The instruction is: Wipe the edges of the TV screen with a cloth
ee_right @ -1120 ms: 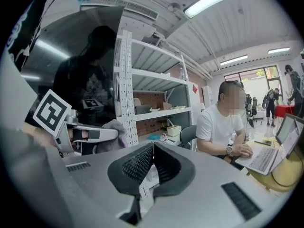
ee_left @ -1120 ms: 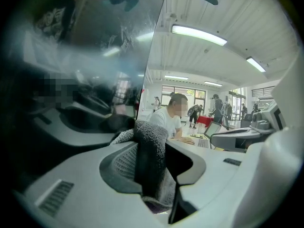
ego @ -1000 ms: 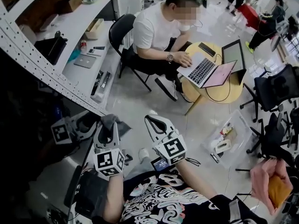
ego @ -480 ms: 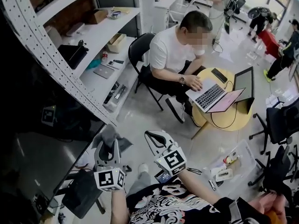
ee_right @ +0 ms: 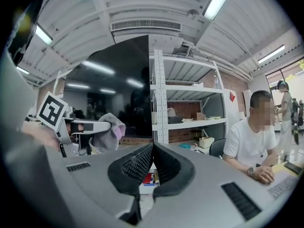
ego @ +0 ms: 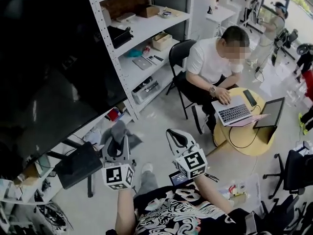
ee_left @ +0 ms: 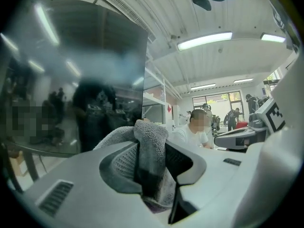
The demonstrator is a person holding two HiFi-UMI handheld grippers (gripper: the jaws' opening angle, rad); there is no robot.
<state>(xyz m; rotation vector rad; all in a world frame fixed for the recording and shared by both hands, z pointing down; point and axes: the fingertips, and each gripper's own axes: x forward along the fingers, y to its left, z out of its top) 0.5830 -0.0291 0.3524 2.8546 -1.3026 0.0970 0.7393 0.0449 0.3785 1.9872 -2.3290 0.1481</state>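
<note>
A large black TV screen (ego: 49, 72) fills the upper left of the head view; it also shows in the left gripper view (ee_left: 80, 89) and in the right gripper view (ee_right: 118, 89). My left gripper (ego: 117, 142) is shut on a grey cloth (ego: 119, 131), which bulges out between its jaws (ee_left: 151, 146). It hangs below the screen's lower right corner, apart from it. My right gripper (ego: 174, 137) is shut with nothing in it, to the right of the left one. The right gripper view shows the left gripper (ee_right: 102, 126) with the cloth (ee_right: 107, 132).
A white metal shelf rack (ego: 142, 43) with boxes and devices stands right of the TV. A seated person (ego: 215, 62) types on a laptop (ego: 234, 112) at a round yellow table (ego: 254, 141). A black chair seat (ego: 78, 168) sits below the screen.
The head view has swung so the TV screen now fills the upper left. Both grippers stay close together, the left still shut on the cloth.
</note>
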